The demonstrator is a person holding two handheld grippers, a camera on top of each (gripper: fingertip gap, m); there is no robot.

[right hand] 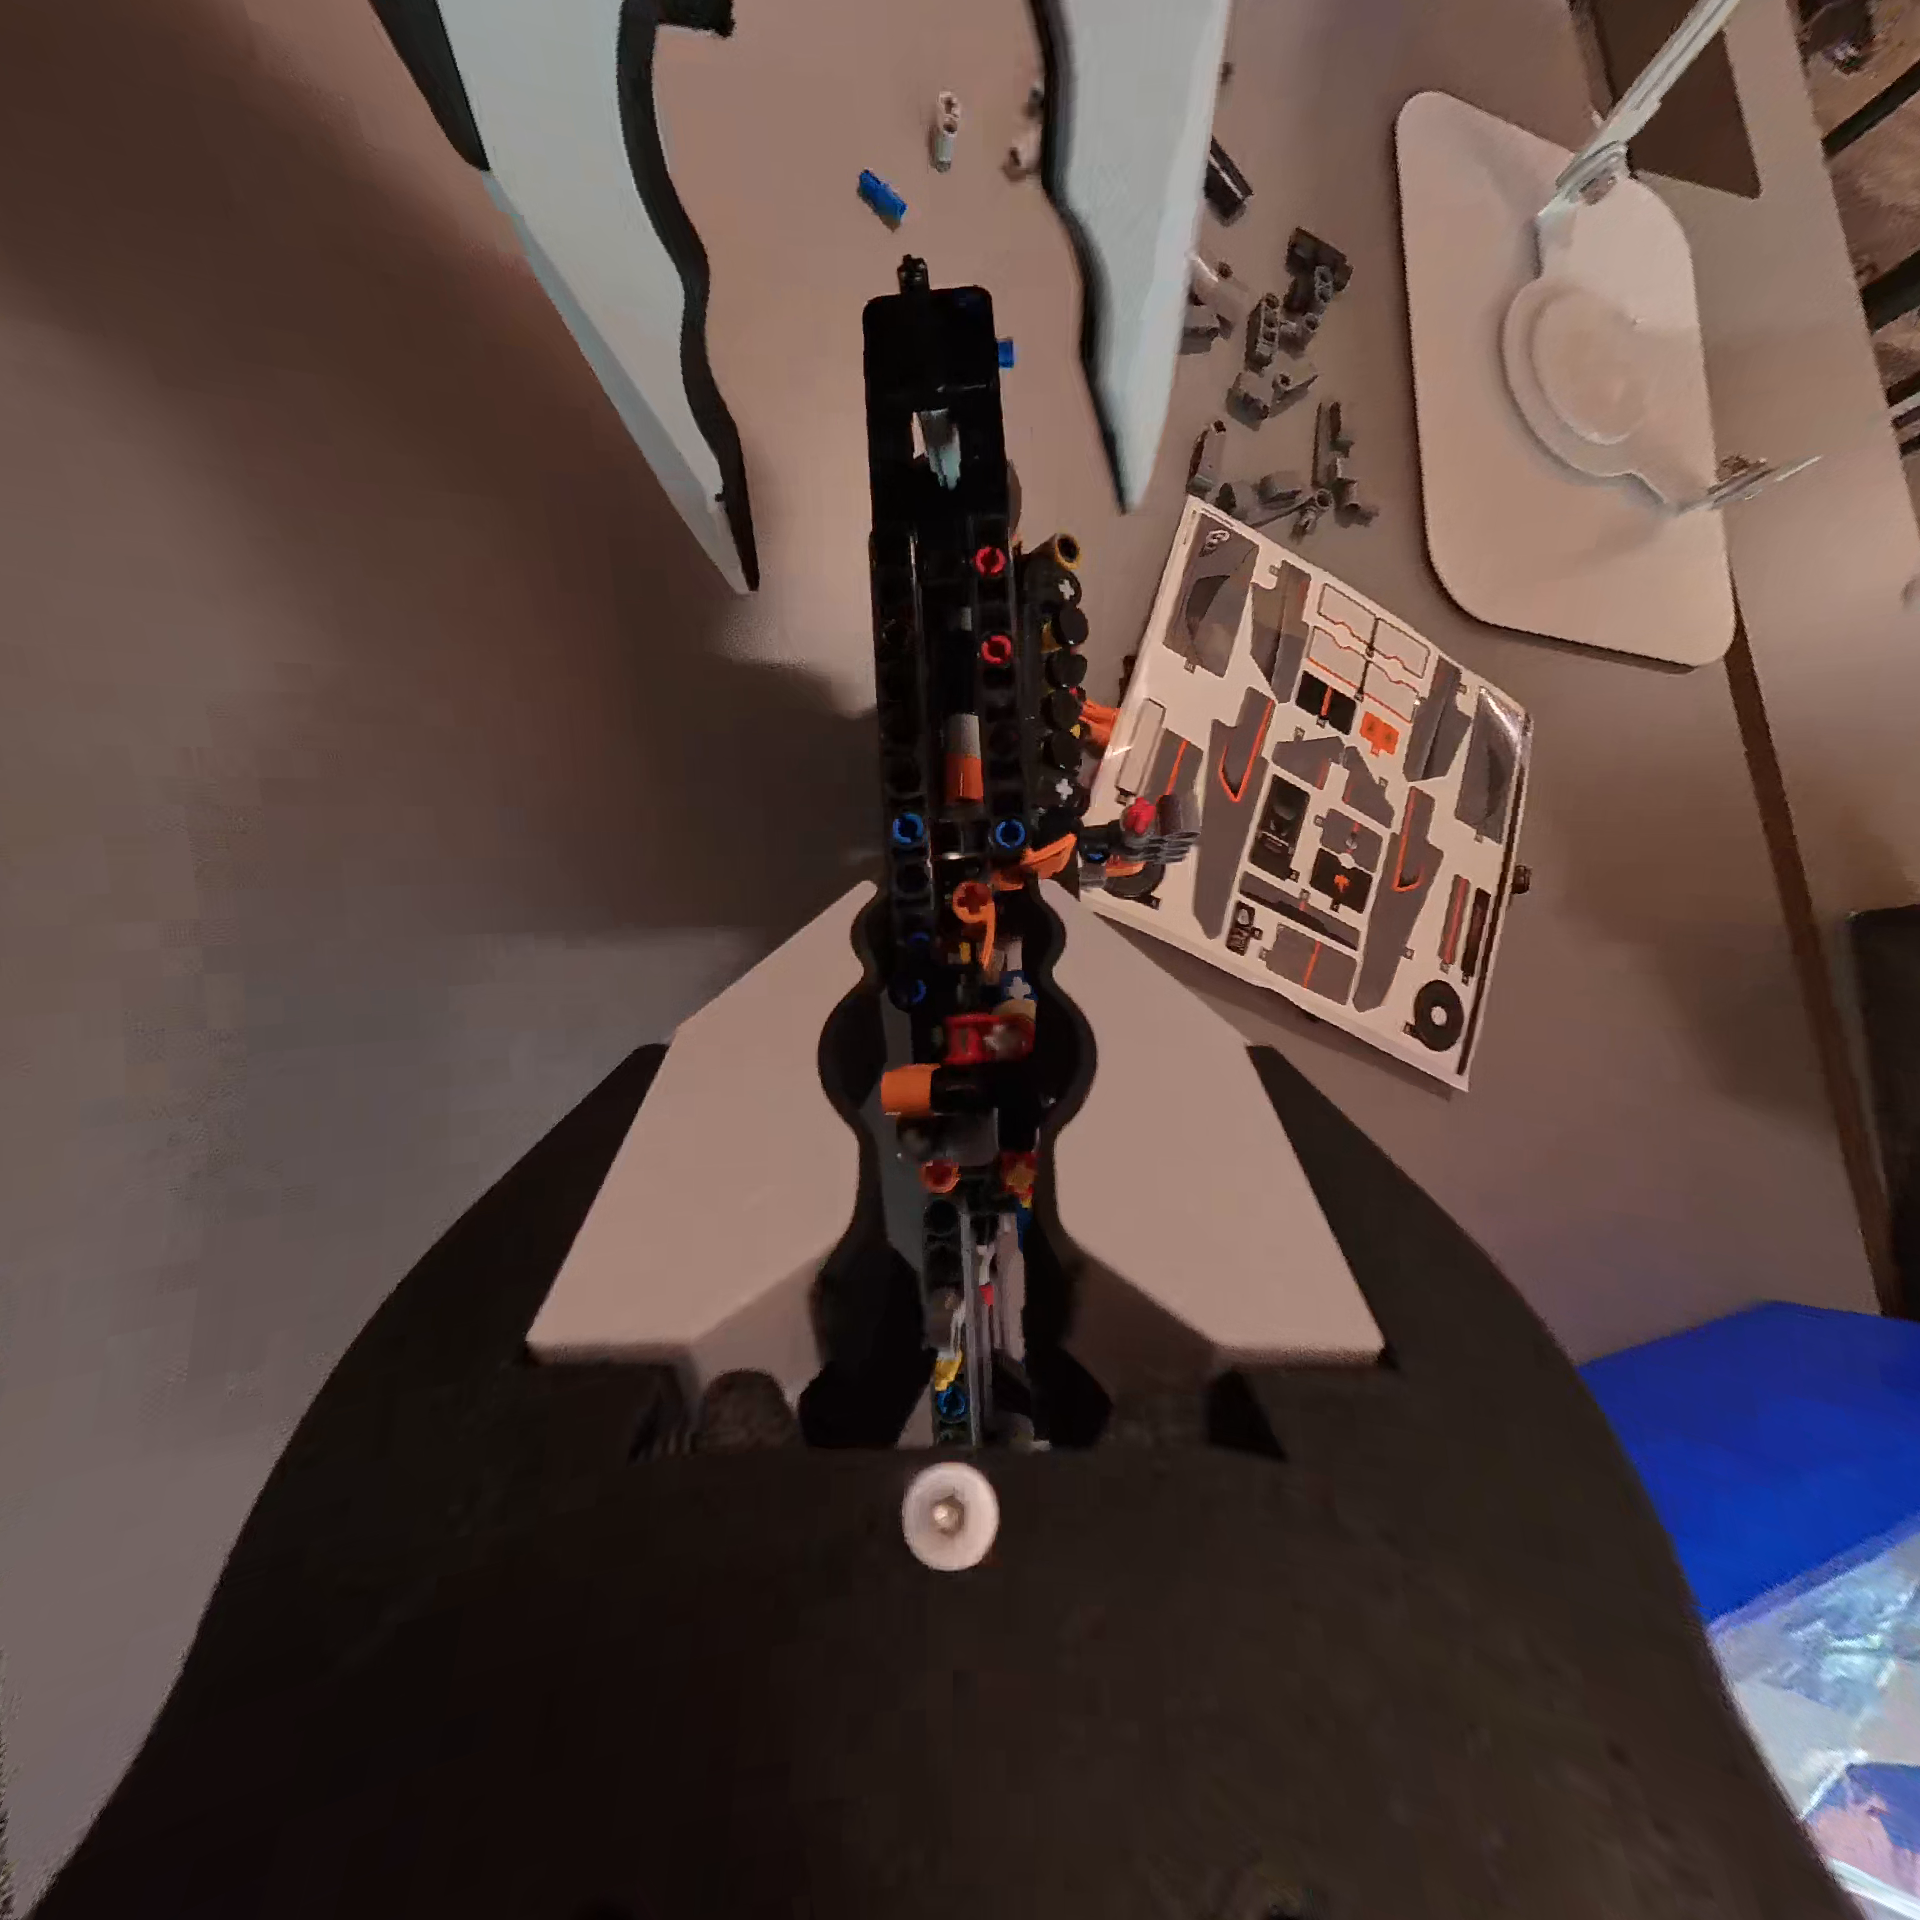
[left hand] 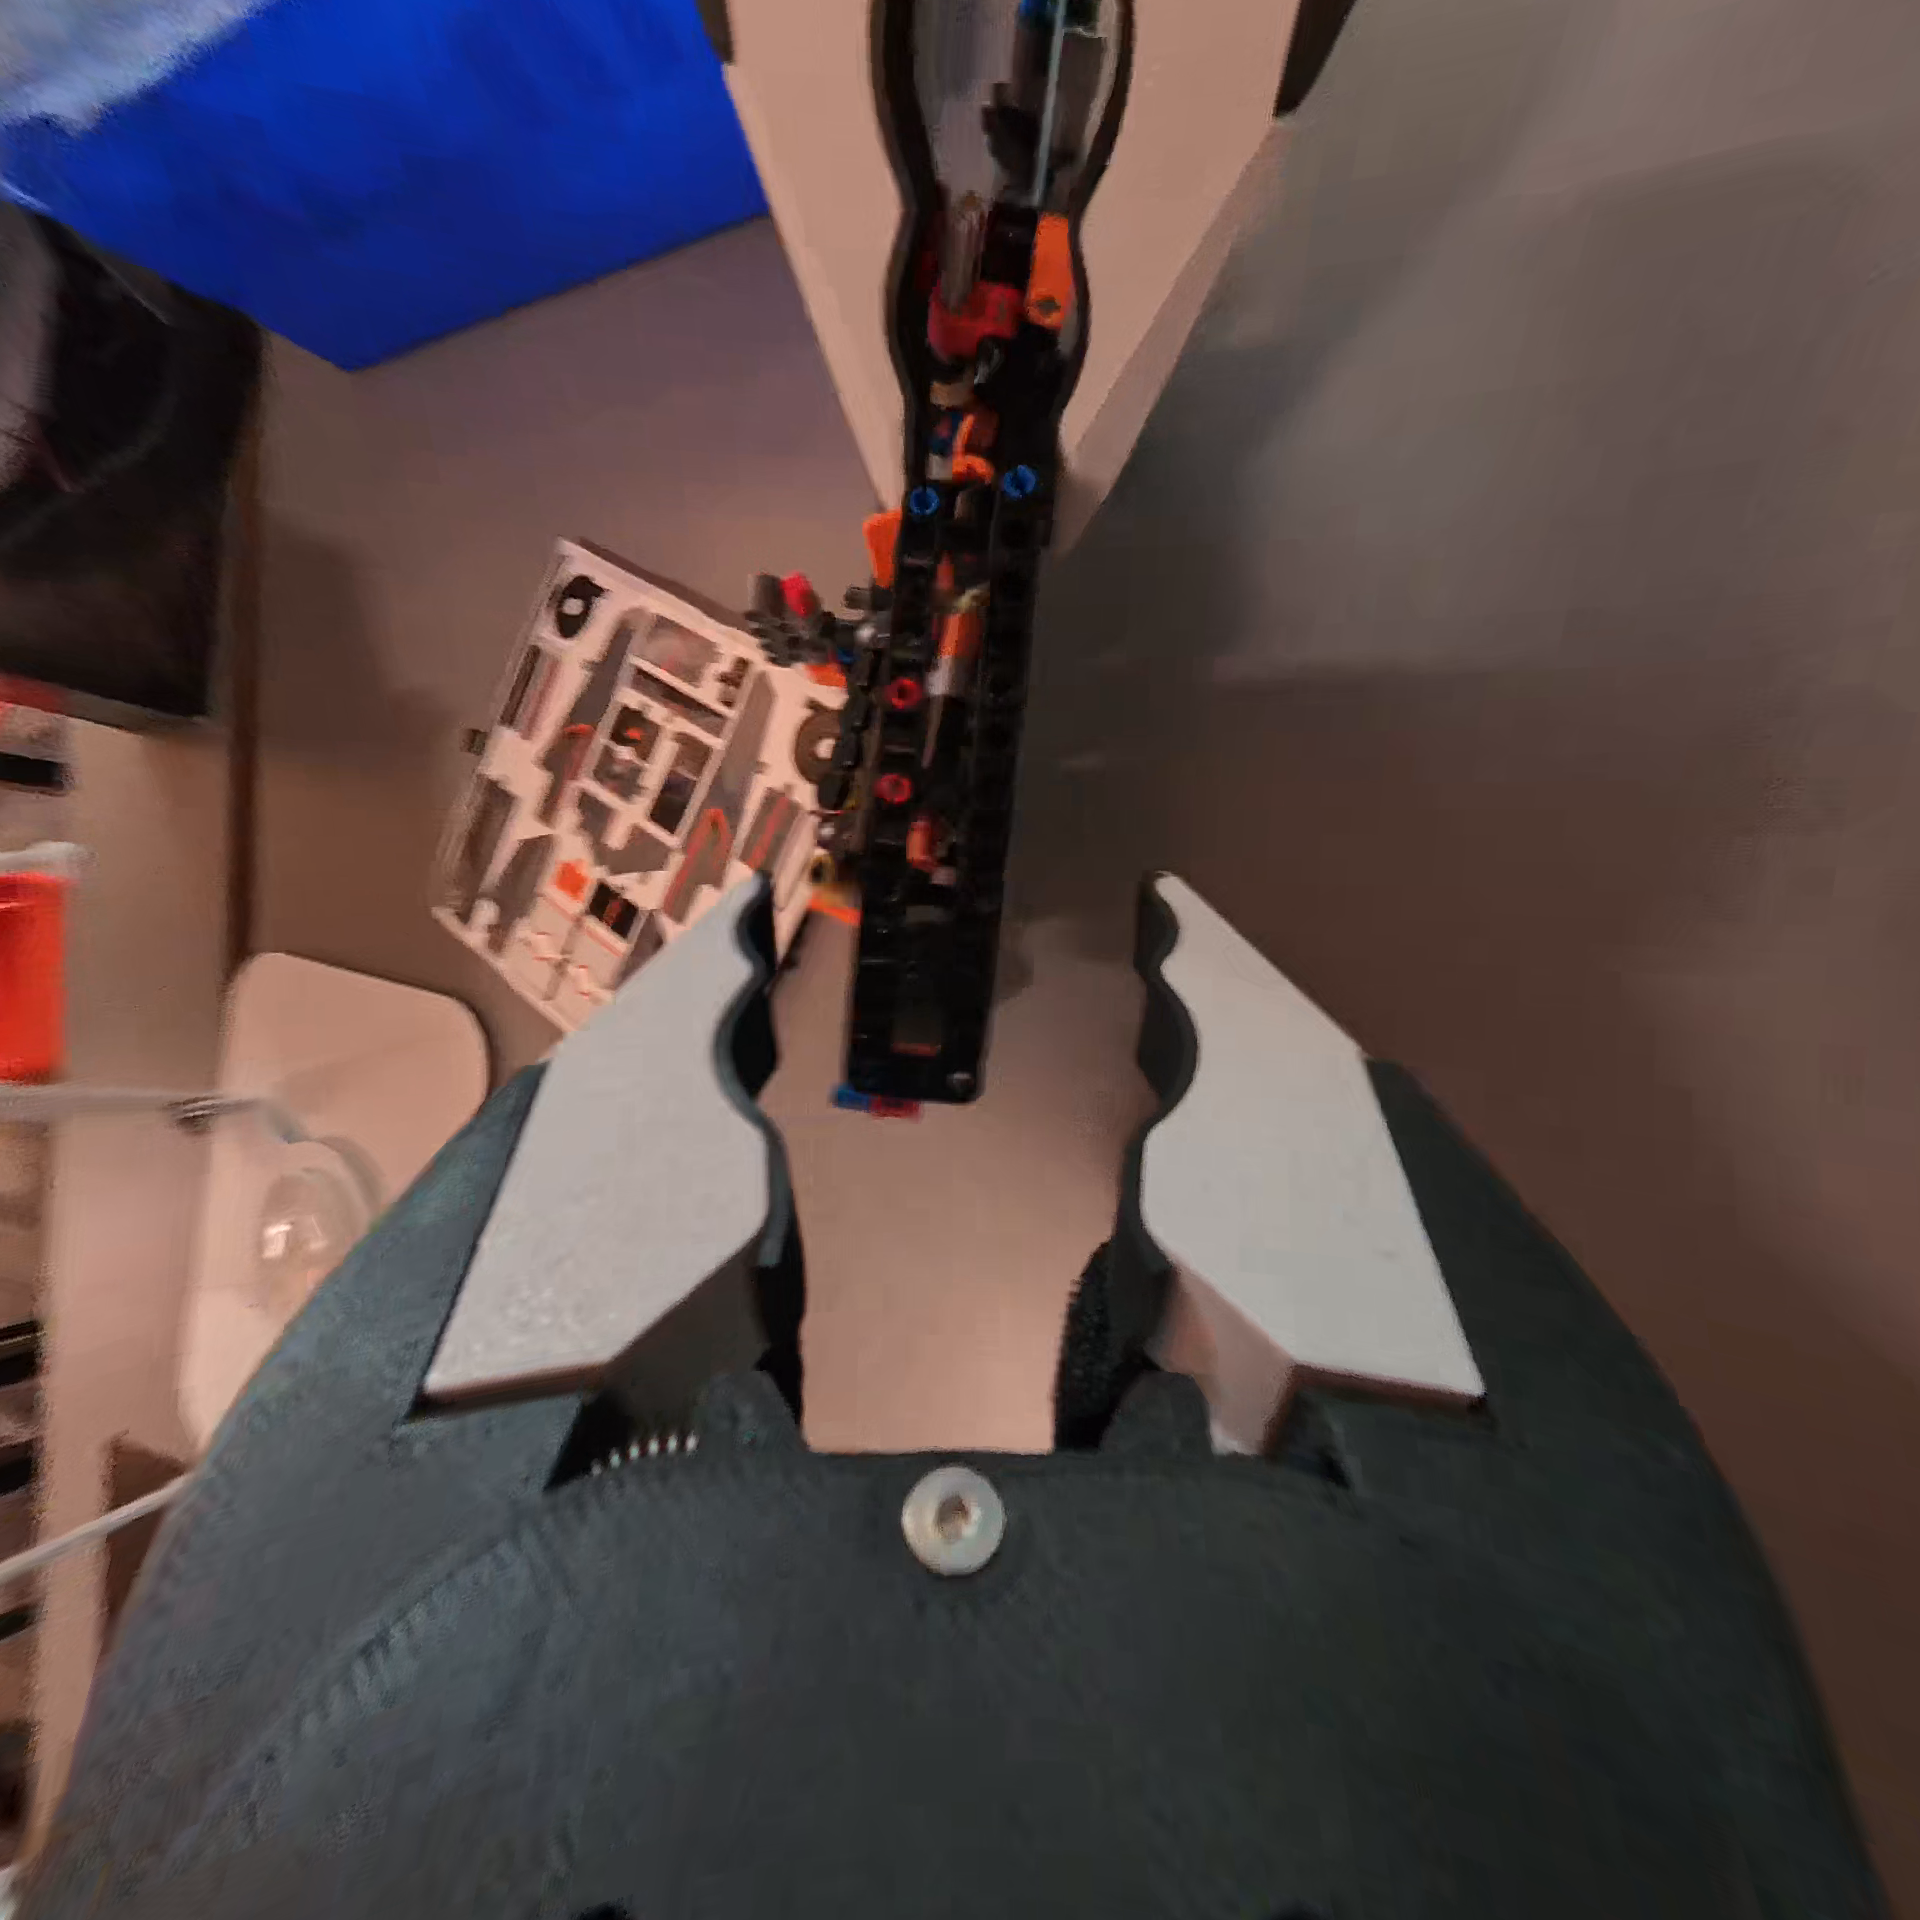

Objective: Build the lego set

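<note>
A long black lego assembly (right hand: 940, 665) with red, blue and orange pins is held above the table. My right gripper (right hand: 961, 914) is shut on its near end, and the far end sticks out toward my left gripper, which shows at the top of that view (right hand: 914, 343). In the left wrist view my left gripper (left hand: 956, 914) is open. The free end of the assembly (left hand: 930, 831) lies between its fingertips, not touching either pad. The right gripper (left hand: 987, 312) shows at the top of that view, clamped on the assembly.
A sticker sheet (right hand: 1320, 790) lies on the brown table right of the assembly, also seen in the left wrist view (left hand: 613, 769). Loose grey lego pieces (right hand: 1278, 395) and a small blue piece (right hand: 881, 195) lie beyond. A white stand base (right hand: 1558, 395) and a blue bin (right hand: 1766, 1455) are nearby. Across from one pair of fingers to the other is roughly 7 cm.
</note>
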